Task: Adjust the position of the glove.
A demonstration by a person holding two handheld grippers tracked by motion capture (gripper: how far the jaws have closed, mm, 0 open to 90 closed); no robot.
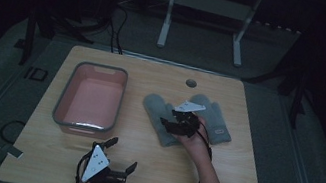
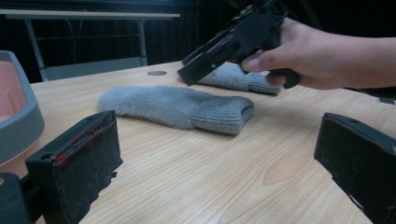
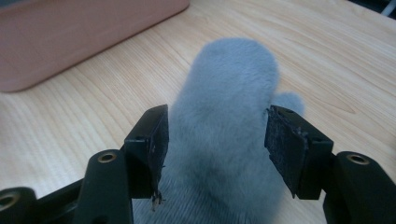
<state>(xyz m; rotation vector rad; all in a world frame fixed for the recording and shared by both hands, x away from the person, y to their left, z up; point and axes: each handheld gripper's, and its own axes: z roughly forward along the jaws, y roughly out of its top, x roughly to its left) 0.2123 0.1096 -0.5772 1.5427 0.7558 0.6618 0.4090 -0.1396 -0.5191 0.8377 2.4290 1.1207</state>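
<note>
Two grey fleece mittens lie flat on the wooden table, right of the middle. My right gripper [image 1: 168, 124] hovers over the nearer mitten [image 1: 155, 107], held by a hand. In the right gripper view this gripper [image 3: 215, 135] is open, its jaws straddling the mitten [image 3: 229, 88] near the cuff, one on each side. The second mitten [image 1: 218, 115] lies just right of it. My left gripper [image 1: 121, 155] rests low at the table's front edge, open with nothing between its jaws [image 2: 215, 135]; it looks toward the near mitten [image 2: 182, 108] and the right gripper [image 2: 191, 66].
A pink bin with a grey rim [image 1: 65, 92] stands on the left half of the table, its side in the right gripper view [image 3: 70, 37]. A cable hole [image 1: 191, 83] sits near the far edge. A white desk frame [image 1: 207, 3] stands beyond the table.
</note>
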